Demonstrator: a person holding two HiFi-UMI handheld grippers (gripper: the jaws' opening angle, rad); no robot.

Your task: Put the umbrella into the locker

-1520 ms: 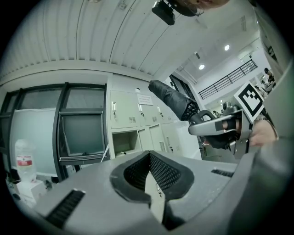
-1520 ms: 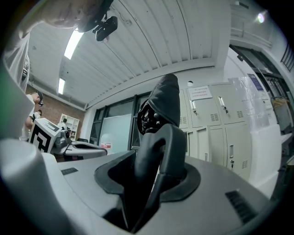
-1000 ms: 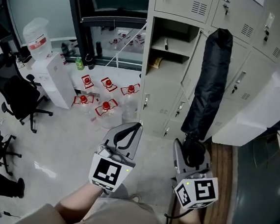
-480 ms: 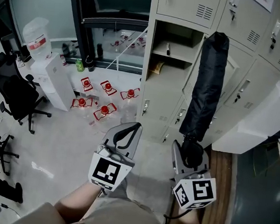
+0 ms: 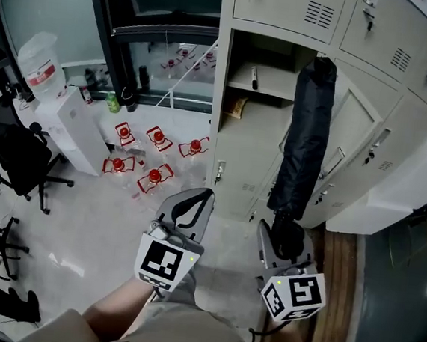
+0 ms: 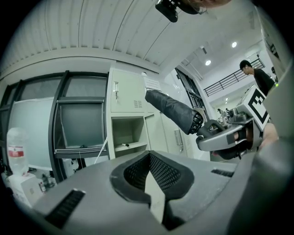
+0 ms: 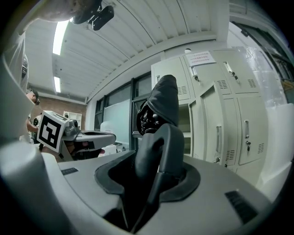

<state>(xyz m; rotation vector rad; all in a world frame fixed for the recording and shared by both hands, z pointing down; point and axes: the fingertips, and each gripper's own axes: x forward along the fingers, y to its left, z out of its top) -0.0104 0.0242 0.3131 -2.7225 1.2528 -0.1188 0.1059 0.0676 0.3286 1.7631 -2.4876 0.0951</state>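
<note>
A folded black umbrella (image 5: 305,138) stands upright in front of the grey locker bank, its top level with the open compartment (image 5: 253,114). My right gripper (image 5: 288,240) is shut on its dark handle at the bottom. In the right gripper view the umbrella (image 7: 161,103) rises straight out of the gripper (image 7: 158,160) toward the lockers. My left gripper (image 5: 197,202) hovers to the left of it, shut and empty, pointing at the open compartment (image 6: 124,133). The left gripper view shows the umbrella (image 6: 172,110) slanting up from the right gripper (image 6: 225,137).
A shelf (image 5: 271,83) in the open compartment carries a small dark item (image 5: 254,76). A locker door (image 5: 348,134) stands ajar behind the umbrella. Red-capped water bottles (image 5: 153,174) lie on the floor at left, beside a water dispenser (image 5: 68,119) and an office chair (image 5: 15,162).
Both grippers and the umbrella have moved toward the lockers and slightly left. The umbrella's top now sits close to the open compartment's right edge. Both grips are unchanged.
</note>
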